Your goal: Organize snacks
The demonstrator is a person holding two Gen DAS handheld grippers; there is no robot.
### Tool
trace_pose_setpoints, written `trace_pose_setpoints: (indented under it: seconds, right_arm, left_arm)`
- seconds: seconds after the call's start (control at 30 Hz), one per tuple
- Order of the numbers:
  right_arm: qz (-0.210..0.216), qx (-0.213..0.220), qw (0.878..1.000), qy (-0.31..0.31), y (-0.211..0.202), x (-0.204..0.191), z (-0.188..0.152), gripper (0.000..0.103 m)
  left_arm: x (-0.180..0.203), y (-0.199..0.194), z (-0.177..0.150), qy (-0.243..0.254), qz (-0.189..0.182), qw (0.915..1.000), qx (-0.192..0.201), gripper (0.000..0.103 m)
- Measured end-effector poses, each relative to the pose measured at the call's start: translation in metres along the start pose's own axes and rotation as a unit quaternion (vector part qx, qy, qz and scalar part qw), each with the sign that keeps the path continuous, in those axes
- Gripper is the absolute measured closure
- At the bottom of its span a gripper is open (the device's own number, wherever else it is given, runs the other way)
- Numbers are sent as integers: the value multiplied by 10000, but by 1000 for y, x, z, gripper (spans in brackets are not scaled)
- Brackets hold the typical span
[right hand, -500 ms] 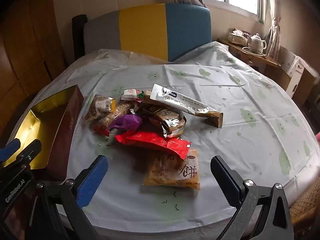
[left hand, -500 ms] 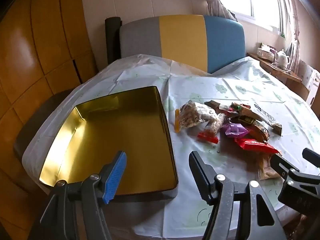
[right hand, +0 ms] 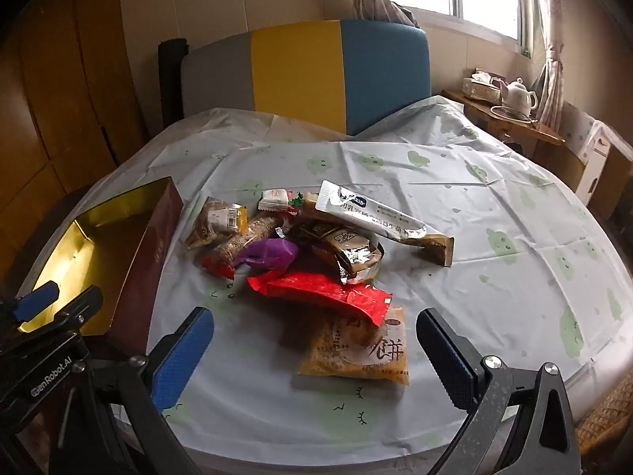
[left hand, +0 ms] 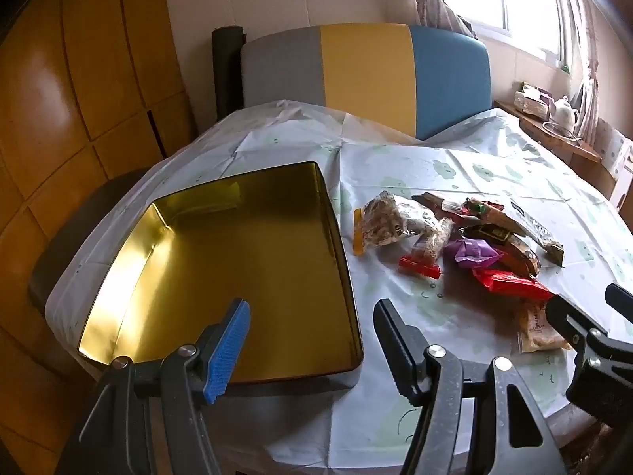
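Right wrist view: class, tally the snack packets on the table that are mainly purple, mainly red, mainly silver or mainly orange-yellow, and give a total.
Purple packet: 1
Red packet: 1
Silver sachet: 1
Orange-yellow bag: 1
Total: 4
The pile overlaps, so anything hidden underneath is not counted.

Assorted wrapped snacks (right hand: 312, 261) lie heaped just beside an empty gold-lined tin (left hand: 237, 261).
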State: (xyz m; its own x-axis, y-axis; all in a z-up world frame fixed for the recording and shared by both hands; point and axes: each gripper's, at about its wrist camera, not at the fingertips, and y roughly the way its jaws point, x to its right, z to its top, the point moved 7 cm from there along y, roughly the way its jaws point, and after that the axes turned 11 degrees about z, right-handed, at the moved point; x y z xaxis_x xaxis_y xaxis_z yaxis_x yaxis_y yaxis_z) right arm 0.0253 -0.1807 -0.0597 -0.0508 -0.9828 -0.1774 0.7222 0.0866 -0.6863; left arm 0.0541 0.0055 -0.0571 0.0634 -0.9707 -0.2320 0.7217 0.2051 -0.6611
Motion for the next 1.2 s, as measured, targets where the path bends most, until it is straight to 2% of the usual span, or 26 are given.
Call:
trace_pose_setpoints:
  seconds: [1.2]
  right_arm:
    - [4, 92, 9997, -218, -7, -11, 3, 0]
  left_arm:
    - [-1, -8, 0, 3, -57, 10000, 18, 37]
